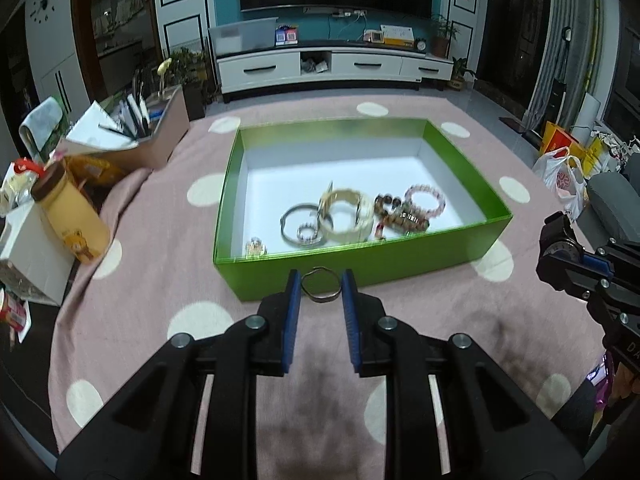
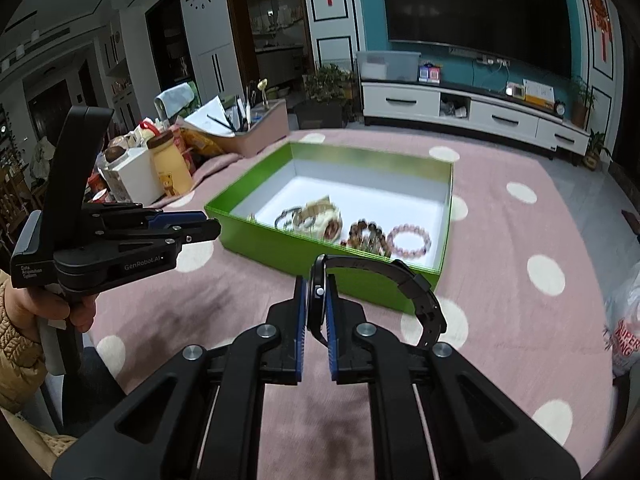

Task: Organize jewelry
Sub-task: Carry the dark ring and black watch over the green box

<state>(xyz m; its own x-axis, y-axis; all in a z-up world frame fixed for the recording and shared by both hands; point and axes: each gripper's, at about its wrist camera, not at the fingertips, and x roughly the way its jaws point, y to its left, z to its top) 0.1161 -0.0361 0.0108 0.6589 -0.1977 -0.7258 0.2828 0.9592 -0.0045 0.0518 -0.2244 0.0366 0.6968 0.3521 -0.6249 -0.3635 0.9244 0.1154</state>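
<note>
A green box [image 1: 360, 260] with a white floor sits on the pink dotted tablecloth [image 1: 160, 308]. It holds several bracelets and rings, among them a cream bangle [image 1: 346, 216] and a pink bead bracelet [image 1: 425, 200]. My left gripper [image 1: 321, 285] is shut on a thin dark metal ring [image 1: 321, 285] just in front of the box's near wall. My right gripper [image 2: 317, 294] is shut on a black wristwatch [image 2: 424, 300], whose strap hangs to the right, near the box [image 2: 280, 248].
At the table's left stand a yellow bear bottle [image 1: 74, 212], a white carton [image 1: 32, 256] and a pink organizer with pens [image 1: 160, 136]. A TV cabinet [image 1: 332, 66] stands behind. White plastic bags [image 1: 560, 176] lie at the right.
</note>
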